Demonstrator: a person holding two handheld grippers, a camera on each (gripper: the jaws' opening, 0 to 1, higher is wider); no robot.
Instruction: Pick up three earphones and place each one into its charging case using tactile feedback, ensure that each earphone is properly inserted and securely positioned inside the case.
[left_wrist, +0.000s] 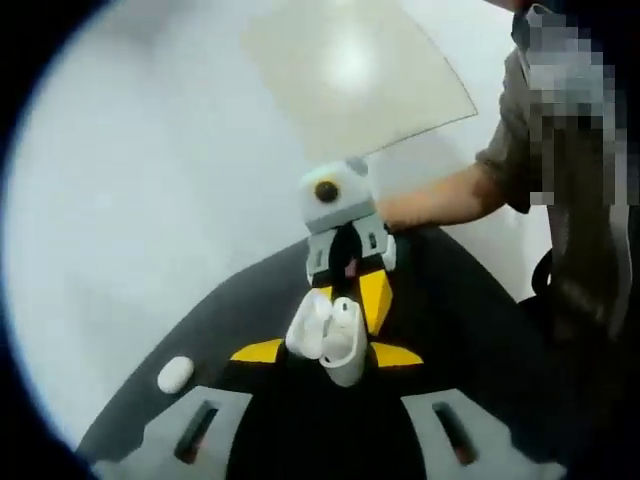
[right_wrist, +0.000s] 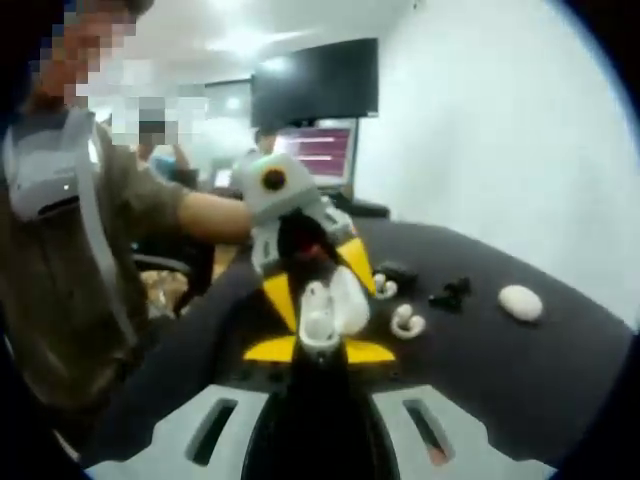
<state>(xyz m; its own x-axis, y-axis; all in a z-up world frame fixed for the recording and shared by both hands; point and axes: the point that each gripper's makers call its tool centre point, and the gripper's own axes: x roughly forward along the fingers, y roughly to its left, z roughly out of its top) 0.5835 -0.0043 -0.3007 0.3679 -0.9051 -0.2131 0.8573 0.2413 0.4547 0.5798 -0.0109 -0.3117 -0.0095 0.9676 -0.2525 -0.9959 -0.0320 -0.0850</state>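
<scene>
An open white charging case (left_wrist: 345, 345) (right_wrist: 318, 320) hangs above the black table (right_wrist: 520, 380), lid tipped back. My right gripper (right_wrist: 320, 350) is shut on its lower body, the yellow tips tight against both sides. My left gripper (left_wrist: 328, 353) faces it from the other side, and its yellow tips flank the case and lid. I cannot tell whether they press on it. Each gripper shows in the other's view: the right gripper (left_wrist: 350, 295) and the left gripper (right_wrist: 318, 280). Two white earphones (right_wrist: 407, 322) (right_wrist: 384, 287) lie on the table behind the case.
A white oval case (right_wrist: 520, 302) (left_wrist: 175, 374) lies near the table's edge. Black earphone pieces (right_wrist: 450, 293) and a small black case (right_wrist: 398, 272) sit behind the white earphones. The person's forearm (left_wrist: 440, 200) reaches in. Monitors (right_wrist: 315, 85) stand at the back.
</scene>
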